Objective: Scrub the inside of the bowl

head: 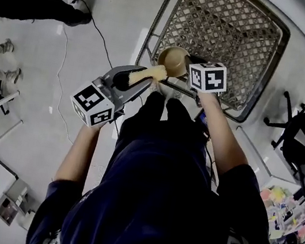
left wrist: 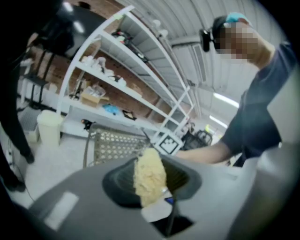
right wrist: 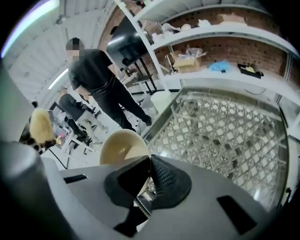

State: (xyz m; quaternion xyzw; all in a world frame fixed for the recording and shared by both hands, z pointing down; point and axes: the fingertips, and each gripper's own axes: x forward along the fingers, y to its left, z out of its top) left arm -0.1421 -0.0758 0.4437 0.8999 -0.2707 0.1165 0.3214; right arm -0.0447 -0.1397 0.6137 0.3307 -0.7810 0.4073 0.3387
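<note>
A tan bowl (head: 174,61) hangs in the air over the near rim of a wire-mesh cart (head: 233,27). My right gripper (head: 187,69) is shut on the bowl's rim; in the right gripper view the pads pinch the edge of the bowl (right wrist: 119,146) at the gripper (right wrist: 149,161). My left gripper (head: 139,79) is shut on a yellow scrubbing sponge (head: 154,73), whose tip sits just left of the bowl, outside it. In the left gripper view the sponge (left wrist: 150,174) stands upright between the jaws of the gripper (left wrist: 152,190). The sponge (right wrist: 41,125) also shows at the far left of the right gripper view.
The mesh cart (right wrist: 220,131) lies directly behind the bowl. White shelving (left wrist: 117,79) with boxes lines the brick wall. A person (right wrist: 101,79) stands to the left, and a cable (head: 61,73) runs across the floor. A black office chair (head: 304,139) stands at the right.
</note>
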